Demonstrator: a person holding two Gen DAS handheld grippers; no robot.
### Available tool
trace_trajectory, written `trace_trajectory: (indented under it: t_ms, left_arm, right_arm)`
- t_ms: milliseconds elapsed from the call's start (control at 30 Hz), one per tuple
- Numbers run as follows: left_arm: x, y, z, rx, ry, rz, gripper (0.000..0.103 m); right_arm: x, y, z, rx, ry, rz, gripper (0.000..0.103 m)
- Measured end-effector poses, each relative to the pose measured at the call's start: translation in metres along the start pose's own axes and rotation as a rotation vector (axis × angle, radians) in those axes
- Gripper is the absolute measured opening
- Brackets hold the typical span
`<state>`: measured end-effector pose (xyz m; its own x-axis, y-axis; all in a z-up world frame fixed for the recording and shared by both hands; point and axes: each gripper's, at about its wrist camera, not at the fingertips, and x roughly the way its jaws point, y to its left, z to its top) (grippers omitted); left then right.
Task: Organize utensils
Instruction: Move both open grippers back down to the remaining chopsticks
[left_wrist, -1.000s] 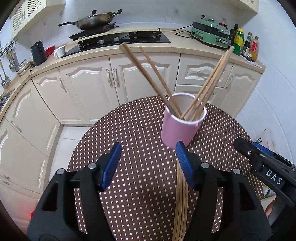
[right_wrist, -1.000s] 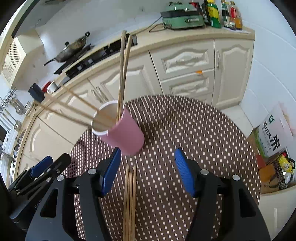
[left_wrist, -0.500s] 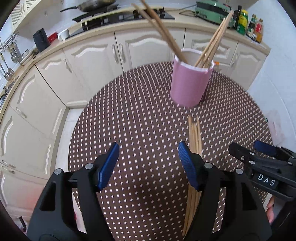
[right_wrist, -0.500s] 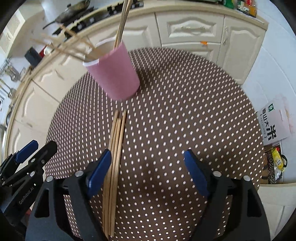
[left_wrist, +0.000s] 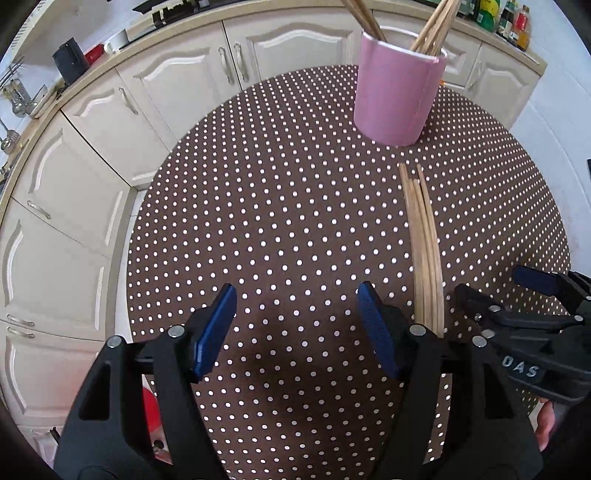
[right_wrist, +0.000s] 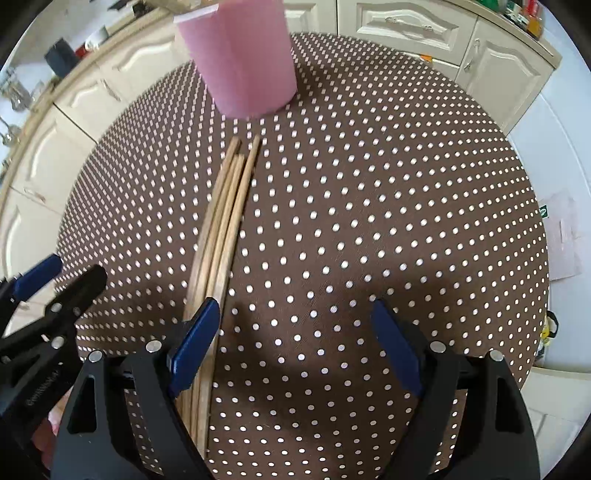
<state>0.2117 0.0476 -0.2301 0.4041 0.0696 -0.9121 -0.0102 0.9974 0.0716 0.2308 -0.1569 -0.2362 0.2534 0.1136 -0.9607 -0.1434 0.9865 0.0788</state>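
A pink cup (left_wrist: 397, 99) stands at the far side of the round dotted table (left_wrist: 277, 221) with several wooden chopsticks (left_wrist: 430, 26) leaning in it. The cup also shows in the right wrist view (right_wrist: 243, 59). A bundle of several chopsticks (left_wrist: 424, 240) lies flat on the table in front of the cup, also in the right wrist view (right_wrist: 221, 236). My left gripper (left_wrist: 297, 314) is open and empty, left of the bundle. My right gripper (right_wrist: 295, 332) is open and empty; its left finger (right_wrist: 195, 339) hangs over the bundle's near end.
Cream kitchen cabinets (left_wrist: 166, 85) curve round the table's far and left sides. Bottles (left_wrist: 506, 18) stand on the counter at the back right. A paper bag (right_wrist: 561, 236) lies on the floor right of the table. The right gripper shows in the left wrist view (left_wrist: 517, 321).
Both grippers have drawn back from the cup toward the table's near edge and tilted down. The cup now looks farther away and the whole chopstick bundle has come into view. Both stay open.
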Motion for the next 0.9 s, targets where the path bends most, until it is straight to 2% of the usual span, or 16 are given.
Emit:
trace_trajectory:
  t_ms: [67,367,500,567,767,800,900]
  left_arm:
    - [0.004,0.001,-0.001,0.006,0.012,0.000,0.067]
    - [0.021,0.012,0.009,0.011,0.046,-0.005,0.067]
    - [0.029,0.017,0.016,0.005,0.060,-0.001,0.067]
    - [0.031,0.019,0.020,0.001,0.058,-0.007,0.067]
    - [0.041,0.018,0.033,0.010,0.059,-0.006,0.067]
    - [0.042,0.018,0.034,0.011,0.058,-0.008,0.067]
    - [0.042,0.015,0.034,0.018,0.056,-0.012,0.067]
  right_arm:
    - [0.007,0.002,-0.002,0.008,0.022,-0.009,0.081]
    - [0.011,0.013,0.005,0.010,0.010,-0.021,0.083]
    - [0.018,0.023,0.016,-0.004,0.004,-0.040,0.094]
    - [0.021,0.024,0.019,0.004,0.003,-0.036,0.094]
    - [0.025,0.027,0.028,0.022,0.022,-0.048,0.092]
    - [0.024,0.022,0.030,0.027,0.024,-0.052,0.086]
    - [0.024,0.015,0.033,0.018,0.026,-0.065,0.084]
